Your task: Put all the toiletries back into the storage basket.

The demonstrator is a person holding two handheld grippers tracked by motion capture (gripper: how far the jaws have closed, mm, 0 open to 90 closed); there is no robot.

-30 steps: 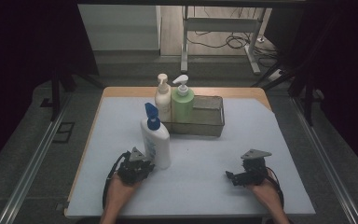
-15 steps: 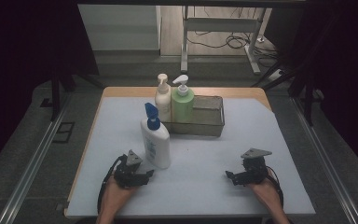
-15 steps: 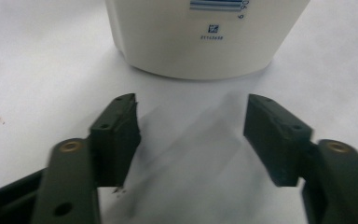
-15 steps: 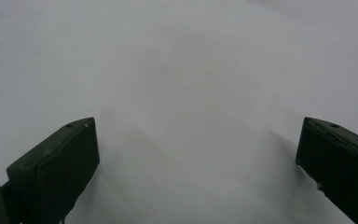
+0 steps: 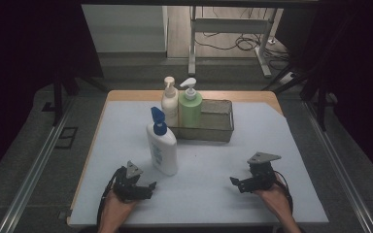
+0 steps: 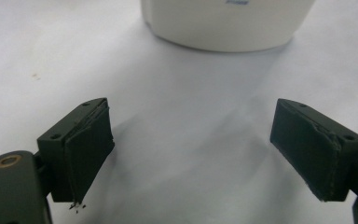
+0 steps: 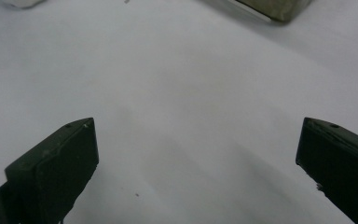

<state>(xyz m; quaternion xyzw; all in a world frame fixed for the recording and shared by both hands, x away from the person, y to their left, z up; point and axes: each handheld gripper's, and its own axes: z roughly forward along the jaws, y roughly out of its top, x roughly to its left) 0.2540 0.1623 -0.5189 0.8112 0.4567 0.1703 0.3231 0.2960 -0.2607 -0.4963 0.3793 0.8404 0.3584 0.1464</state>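
Since a second ago, the left gripper (image 5: 145, 187) has drawn back from the white lotion bottle (image 5: 162, 150), toward the near table edge, and its jaws have just been opening; they now stand wide apart with nothing between them. Seen from the left gripper view, bare white table cover (image 6: 191, 121) lies between the two dark pads (image 6: 91, 147), and the bottle's rounded base (image 6: 228, 23) stands clear ahead of them, not touched. The bottle, capped with a blue pump, stands upright on the cover, just in front of the left end of the metal basket (image 5: 221, 127). A cream pump bottle (image 5: 169, 103) and a green pump bottle (image 5: 190, 108) stand in that left end.

The right gripper (image 5: 235, 182) rests low over the cover near the front right, held from below by the person's hand, jaws likewise spread wide and empty. Open cover stretches between the two grippers and up to the basket's front wall. Both hands sit close to the table's near edge.
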